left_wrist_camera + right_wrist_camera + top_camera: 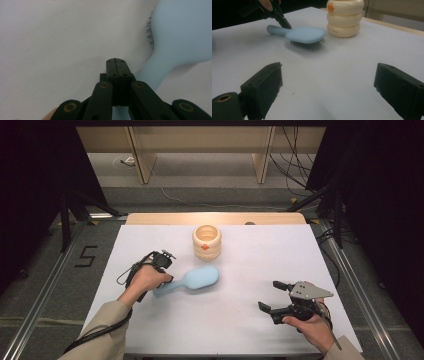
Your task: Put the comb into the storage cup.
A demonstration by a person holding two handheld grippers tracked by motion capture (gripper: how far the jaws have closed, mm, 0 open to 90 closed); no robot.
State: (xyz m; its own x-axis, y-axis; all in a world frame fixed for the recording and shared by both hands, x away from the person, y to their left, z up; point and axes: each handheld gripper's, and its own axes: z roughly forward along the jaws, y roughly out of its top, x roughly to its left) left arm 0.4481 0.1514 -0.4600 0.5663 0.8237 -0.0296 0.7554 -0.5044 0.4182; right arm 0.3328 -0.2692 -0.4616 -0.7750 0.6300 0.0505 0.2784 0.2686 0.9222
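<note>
A light blue hairbrush (192, 280) lies bristles down on the white desk (225, 330). The left gripper (117, 65) has its fingers pressed together with nothing between them, just beside the brush handle. The right gripper (274, 296) has its fingers wide apart, well away from the brush. A cream ringed pot (206, 241) stands near the brush head.

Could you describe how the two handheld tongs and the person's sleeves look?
Both tongs are black. The left tongs trail a black cable; their linkage arms have brass-coloured pivot rings. The right tongs carry a grey three-cornered plate on top and have thick, blocky jaws. The person wears beige sleeves on both forearms.
</note>
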